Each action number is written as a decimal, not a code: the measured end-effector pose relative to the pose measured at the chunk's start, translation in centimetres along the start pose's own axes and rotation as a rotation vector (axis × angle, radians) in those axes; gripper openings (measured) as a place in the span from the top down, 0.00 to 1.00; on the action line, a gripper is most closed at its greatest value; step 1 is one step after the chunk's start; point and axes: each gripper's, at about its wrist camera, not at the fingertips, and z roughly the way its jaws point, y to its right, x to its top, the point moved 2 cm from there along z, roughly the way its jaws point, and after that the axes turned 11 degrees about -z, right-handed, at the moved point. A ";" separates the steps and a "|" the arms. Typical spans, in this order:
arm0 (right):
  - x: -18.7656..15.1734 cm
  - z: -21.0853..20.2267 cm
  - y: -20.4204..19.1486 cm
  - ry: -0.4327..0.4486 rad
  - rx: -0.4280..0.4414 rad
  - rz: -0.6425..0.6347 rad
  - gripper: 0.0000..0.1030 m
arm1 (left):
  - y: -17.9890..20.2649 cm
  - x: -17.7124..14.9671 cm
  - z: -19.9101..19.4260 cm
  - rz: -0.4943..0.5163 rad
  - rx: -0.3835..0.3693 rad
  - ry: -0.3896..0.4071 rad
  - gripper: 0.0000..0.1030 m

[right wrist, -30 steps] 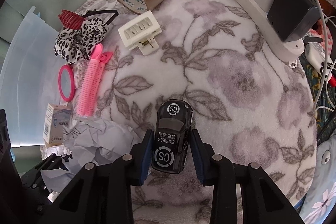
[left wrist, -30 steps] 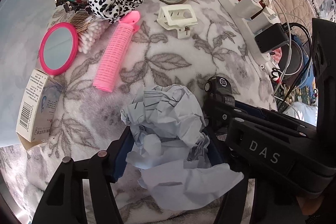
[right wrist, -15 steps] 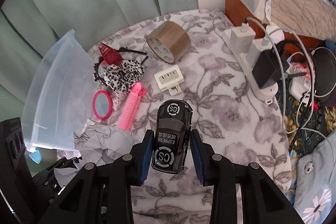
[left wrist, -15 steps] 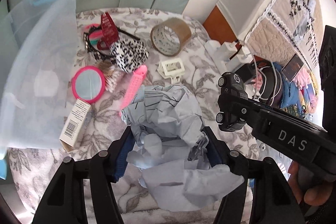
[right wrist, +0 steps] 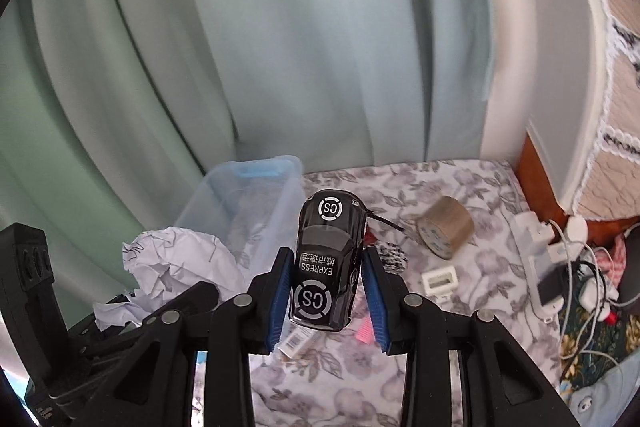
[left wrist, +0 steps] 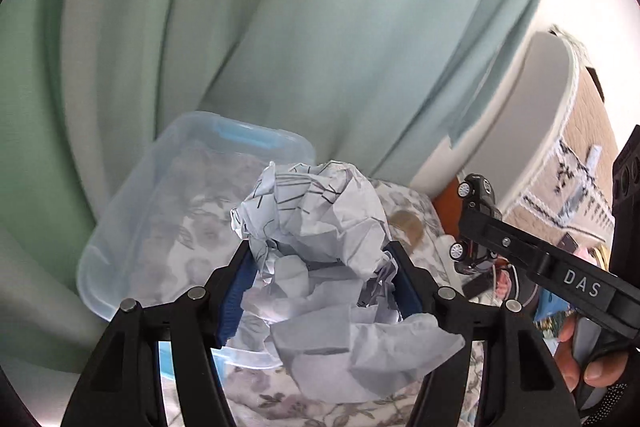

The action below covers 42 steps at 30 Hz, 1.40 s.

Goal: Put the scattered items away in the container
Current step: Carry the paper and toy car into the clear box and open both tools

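Both grippers have risen off the bed — left gripper [left wrist: 320, 287] jaws clamped on the crumpled paper [left wrist: 320, 227], right gripper [right wrist: 326, 291] jaws on the toy car [right wrist: 328, 263], the clear container [right wrist: 256, 199] at the bed's far left corner.

Crumpled paper wad [left wrist: 316, 227] held aloft, just over clear plastic bin [left wrist: 132, 235]. Black toy car [right wrist: 328, 263] also lifted, roof-up, beside bin.
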 end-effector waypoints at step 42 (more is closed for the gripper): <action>-0.3 8.9 -7.9 -0.134 0.112 -0.061 0.30 | -9.8 0.8 4.4 -0.194 0.102 -0.073 0.07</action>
